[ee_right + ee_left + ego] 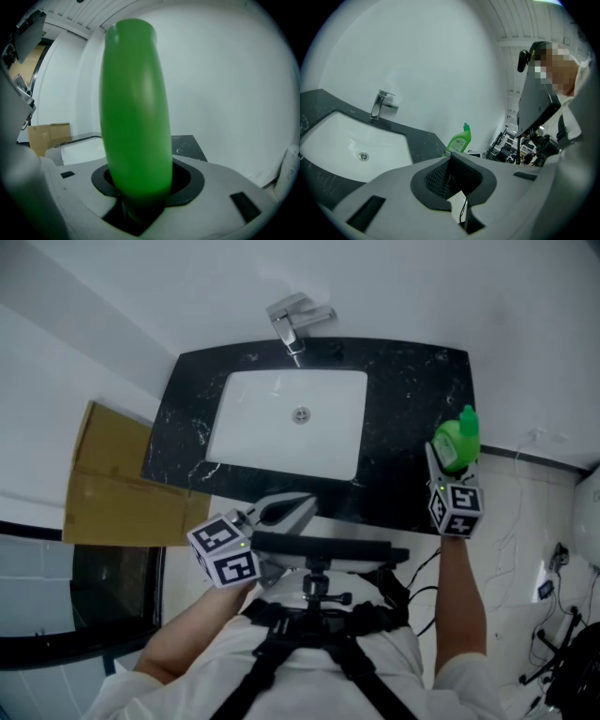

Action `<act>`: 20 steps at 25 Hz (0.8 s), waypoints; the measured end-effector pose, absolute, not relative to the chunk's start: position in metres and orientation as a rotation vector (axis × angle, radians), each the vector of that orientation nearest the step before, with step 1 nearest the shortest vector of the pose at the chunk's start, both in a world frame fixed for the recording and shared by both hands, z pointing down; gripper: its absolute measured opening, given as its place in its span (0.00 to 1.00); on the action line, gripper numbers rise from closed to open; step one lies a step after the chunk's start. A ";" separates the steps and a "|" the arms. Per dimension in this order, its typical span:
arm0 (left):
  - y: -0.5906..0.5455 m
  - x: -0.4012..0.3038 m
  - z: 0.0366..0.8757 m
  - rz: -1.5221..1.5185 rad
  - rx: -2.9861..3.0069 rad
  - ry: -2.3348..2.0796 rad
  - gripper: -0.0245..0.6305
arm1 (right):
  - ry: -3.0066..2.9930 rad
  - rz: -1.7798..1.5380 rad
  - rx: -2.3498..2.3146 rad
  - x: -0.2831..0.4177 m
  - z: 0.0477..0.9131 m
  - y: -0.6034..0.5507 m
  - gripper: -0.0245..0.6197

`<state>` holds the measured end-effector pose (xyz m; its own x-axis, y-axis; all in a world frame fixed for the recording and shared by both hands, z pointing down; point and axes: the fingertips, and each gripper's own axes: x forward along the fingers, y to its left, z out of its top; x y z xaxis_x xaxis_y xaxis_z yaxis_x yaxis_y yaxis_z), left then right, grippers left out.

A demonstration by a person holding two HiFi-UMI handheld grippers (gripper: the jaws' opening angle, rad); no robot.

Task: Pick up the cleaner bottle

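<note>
The green cleaner bottle (pixel 457 440) stands upright over the right end of the black counter (pixel 412 399). My right gripper (pixel 452 472) is shut on its body from the near side. In the right gripper view the bottle (pixel 136 108) fills the middle, seated between the dark pads (pixel 187 180) of the right gripper (pixel 140 185). Whether its base rests on the counter I cannot tell. My left gripper (pixel 296 506) hovers at the counter's front edge, below the sink, jaws together with nothing in them. The left gripper (pixel 452 164) view shows the bottle (pixel 459 140) far off to the right.
A white sink (pixel 291 418) is set into the counter, with a chrome faucet (pixel 292 320) on the wall behind it. A cardboard box (pixel 112 479) lies on the floor at the left. Cables and stands (pixel 553 652) crowd the floor at the right.
</note>
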<state>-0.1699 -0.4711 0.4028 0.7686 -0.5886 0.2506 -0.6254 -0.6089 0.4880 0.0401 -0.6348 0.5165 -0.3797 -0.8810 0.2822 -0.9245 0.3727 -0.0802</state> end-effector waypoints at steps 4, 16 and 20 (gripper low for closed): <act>-0.470 -0.172 0.404 0.088 2.400 -0.906 0.04 | -2.459 0.328 1.647 0.040 0.513 -0.634 0.37; -0.473 -0.176 0.407 0.106 2.404 -0.930 0.04 | -2.441 0.291 1.608 0.036 0.515 -0.637 0.35; -0.474 -0.173 0.407 0.107 2.408 -0.922 0.04 | -2.455 0.328 1.617 0.038 0.515 -0.638 0.36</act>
